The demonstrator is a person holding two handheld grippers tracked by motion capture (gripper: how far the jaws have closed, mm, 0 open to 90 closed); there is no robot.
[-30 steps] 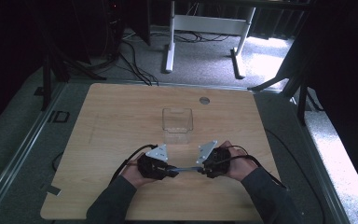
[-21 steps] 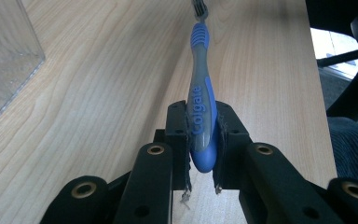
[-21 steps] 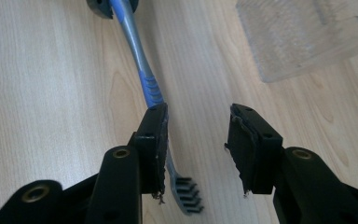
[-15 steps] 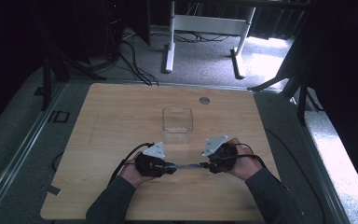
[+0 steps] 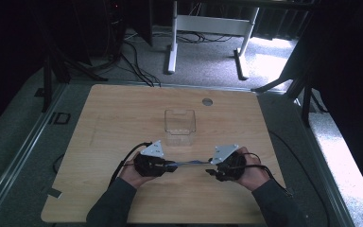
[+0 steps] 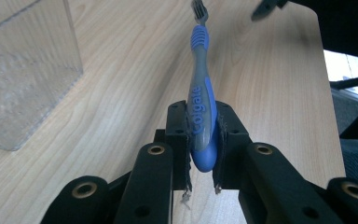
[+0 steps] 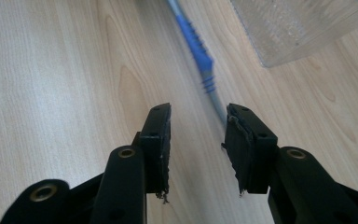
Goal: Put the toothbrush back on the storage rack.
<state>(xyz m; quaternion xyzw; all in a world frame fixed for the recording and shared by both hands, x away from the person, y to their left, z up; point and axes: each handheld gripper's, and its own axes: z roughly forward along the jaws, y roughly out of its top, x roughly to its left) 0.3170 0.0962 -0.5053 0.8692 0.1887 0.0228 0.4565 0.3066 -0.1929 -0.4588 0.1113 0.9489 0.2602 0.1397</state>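
A blue and grey Colgate toothbrush [image 6: 200, 98] is held level just above the wooden table [image 5: 123, 109]. My left gripper [image 6: 203, 112] is shut on its thick handle end, also in the high view [image 5: 172, 166]. The toothbrush [image 5: 191, 163] spans the gap toward my right gripper [image 5: 210, 171]. In the right gripper view my right gripper [image 7: 198, 114] is open; its jaws have just been closing. The toothbrush neck [image 7: 196, 44] runs down to the inner edge of the right-hand jaw, no pad pressing on it. The brush head is hidden there.
A clear square plastic container [image 5: 179, 126] stands upright just beyond the two grippers, also in the left gripper view [image 6: 23, 70] and the right gripper view [image 7: 298, 28]. A small round grommet [image 5: 207, 101] sits near the table's far edge. Cables trail from both grippers.
My right gripper has slid a little to the right, away from the left one, so more of the toothbrush shows between them. The left hand has kept still.
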